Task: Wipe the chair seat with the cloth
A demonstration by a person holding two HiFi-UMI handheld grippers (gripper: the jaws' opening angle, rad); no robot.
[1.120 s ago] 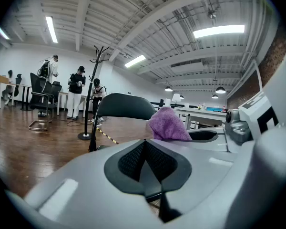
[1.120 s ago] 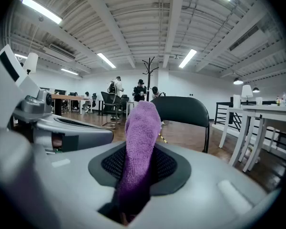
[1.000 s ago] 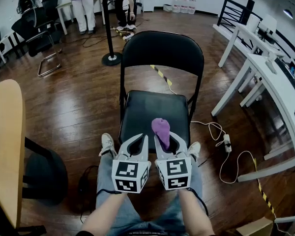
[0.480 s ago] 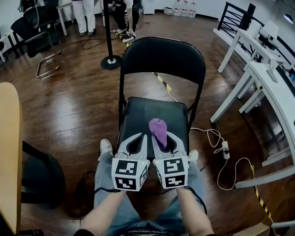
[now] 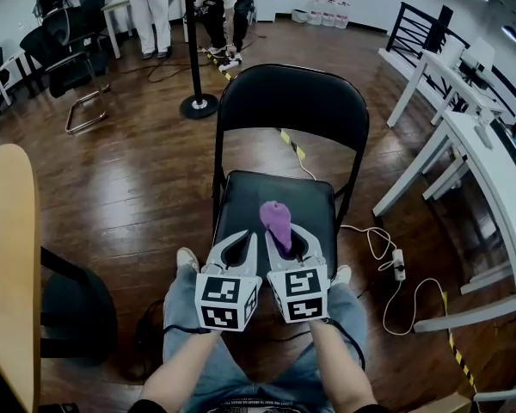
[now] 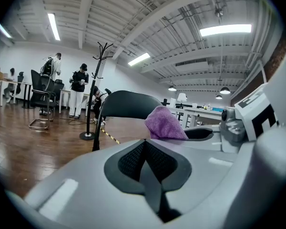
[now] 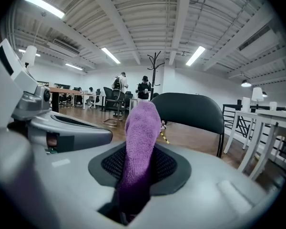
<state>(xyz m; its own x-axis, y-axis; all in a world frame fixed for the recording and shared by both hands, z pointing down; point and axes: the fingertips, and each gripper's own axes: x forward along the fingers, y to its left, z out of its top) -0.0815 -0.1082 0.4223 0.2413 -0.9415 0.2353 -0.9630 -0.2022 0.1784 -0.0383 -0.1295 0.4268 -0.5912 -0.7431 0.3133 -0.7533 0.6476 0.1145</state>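
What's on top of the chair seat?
Nothing lies on the visible chair seat. The right tongs, clamping the purple cloth, and the left tongs hide its front edge.

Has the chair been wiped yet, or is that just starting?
Done: the right gripper is shut on the purple cloth. In hand: it hovers at the front edge of the chair seat, with the left gripper shut and empty beside it. Left: apparently the wiping itself.

Light: bright and even, it came from ceiling tube lights (image 7: 43,5).
Glare: a soft sheen lay on the wooden floor (image 5: 146,170).
Edges: fisheye bend; gripper views had black corners.
Focus: the close foreground was slightly soft.
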